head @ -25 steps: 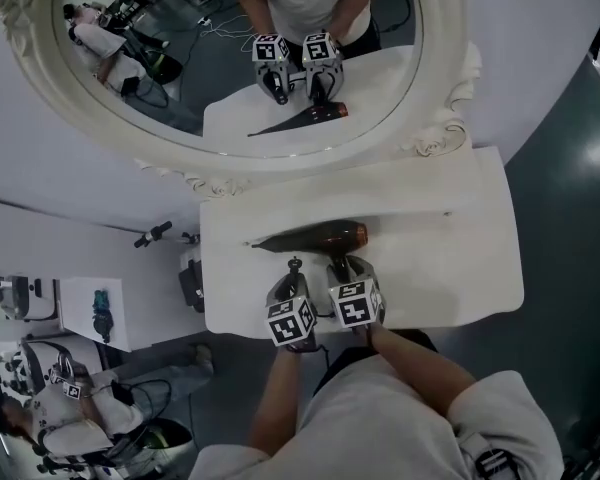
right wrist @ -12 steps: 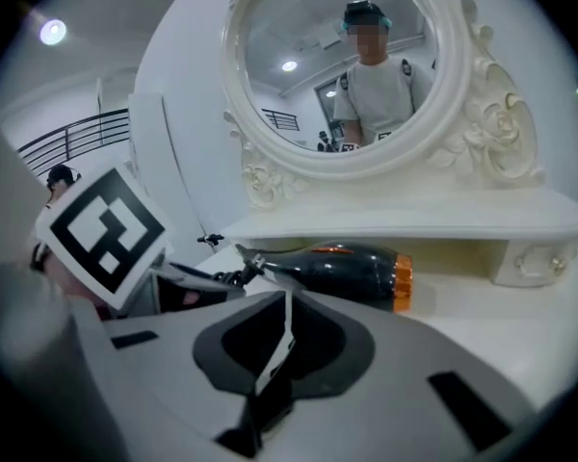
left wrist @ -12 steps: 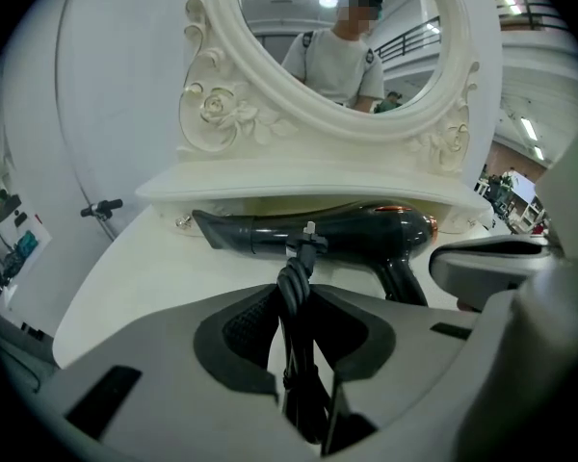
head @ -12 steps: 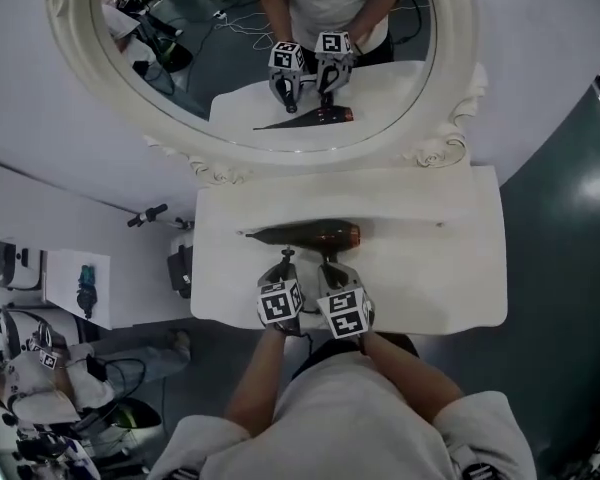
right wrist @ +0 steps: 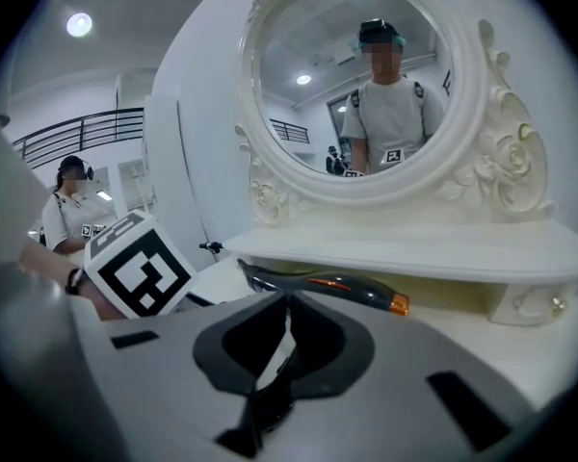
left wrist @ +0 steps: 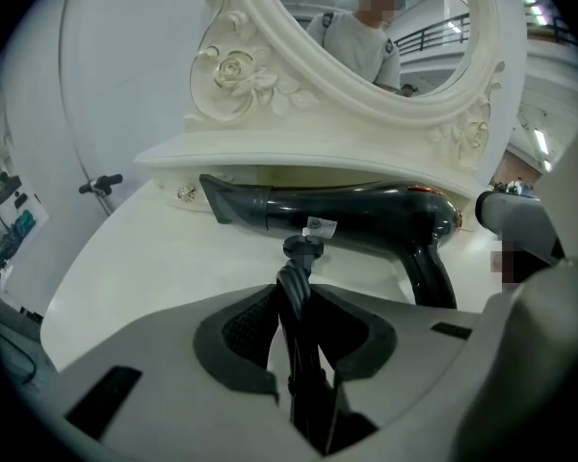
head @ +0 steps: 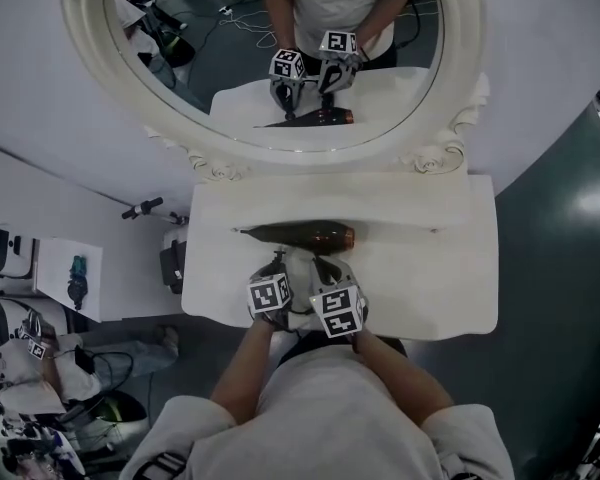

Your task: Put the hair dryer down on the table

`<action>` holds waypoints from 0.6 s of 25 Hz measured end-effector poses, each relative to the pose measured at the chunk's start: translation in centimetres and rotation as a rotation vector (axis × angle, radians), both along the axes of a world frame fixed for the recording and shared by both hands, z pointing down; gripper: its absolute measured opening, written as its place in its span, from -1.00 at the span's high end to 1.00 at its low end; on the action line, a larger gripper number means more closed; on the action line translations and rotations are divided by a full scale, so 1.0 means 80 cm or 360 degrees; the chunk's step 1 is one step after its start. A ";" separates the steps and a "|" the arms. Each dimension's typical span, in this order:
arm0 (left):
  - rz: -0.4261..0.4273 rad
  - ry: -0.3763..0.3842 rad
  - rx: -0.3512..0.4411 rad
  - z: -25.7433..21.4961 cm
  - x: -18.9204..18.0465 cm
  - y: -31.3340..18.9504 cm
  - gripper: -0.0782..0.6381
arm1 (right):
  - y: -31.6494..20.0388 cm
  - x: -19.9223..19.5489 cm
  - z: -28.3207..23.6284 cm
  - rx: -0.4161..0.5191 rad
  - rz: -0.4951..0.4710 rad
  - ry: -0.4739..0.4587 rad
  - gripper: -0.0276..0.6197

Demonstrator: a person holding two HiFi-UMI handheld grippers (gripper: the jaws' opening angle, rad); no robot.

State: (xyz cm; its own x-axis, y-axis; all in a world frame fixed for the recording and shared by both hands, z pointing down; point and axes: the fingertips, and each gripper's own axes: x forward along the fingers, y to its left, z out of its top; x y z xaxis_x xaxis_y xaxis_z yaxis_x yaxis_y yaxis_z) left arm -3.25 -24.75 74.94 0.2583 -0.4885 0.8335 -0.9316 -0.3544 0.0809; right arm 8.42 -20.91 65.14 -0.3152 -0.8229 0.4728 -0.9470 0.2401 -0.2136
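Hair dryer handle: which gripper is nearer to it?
Right. The right gripper, fingers closing on nothing, is just before the handle; the left gripper, holding the cord, is off to its left.

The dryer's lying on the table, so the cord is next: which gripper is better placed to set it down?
Left. The left gripper clamps the bundled cord right in front of the hair dryer. The right gripper is closing with nothing between its jaws.

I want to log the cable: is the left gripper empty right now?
No, the left gripper has a black bundled power cord clamped between its fingers.
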 end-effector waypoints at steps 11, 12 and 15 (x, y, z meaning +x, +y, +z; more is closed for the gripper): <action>0.0008 -0.0017 0.0009 0.015 -0.001 0.000 0.53 | -0.005 -0.007 -0.003 0.0000 -0.0008 -0.0013 0.83; 0.0010 -0.0023 0.0010 0.017 -0.002 -0.001 0.53 | -0.002 -0.010 -0.005 0.0004 -0.0014 -0.0010 0.83; 0.0026 -0.0036 0.0038 0.018 -0.005 -0.002 0.53 | 0.010 -0.015 -0.006 0.0010 -0.0017 0.0015 0.83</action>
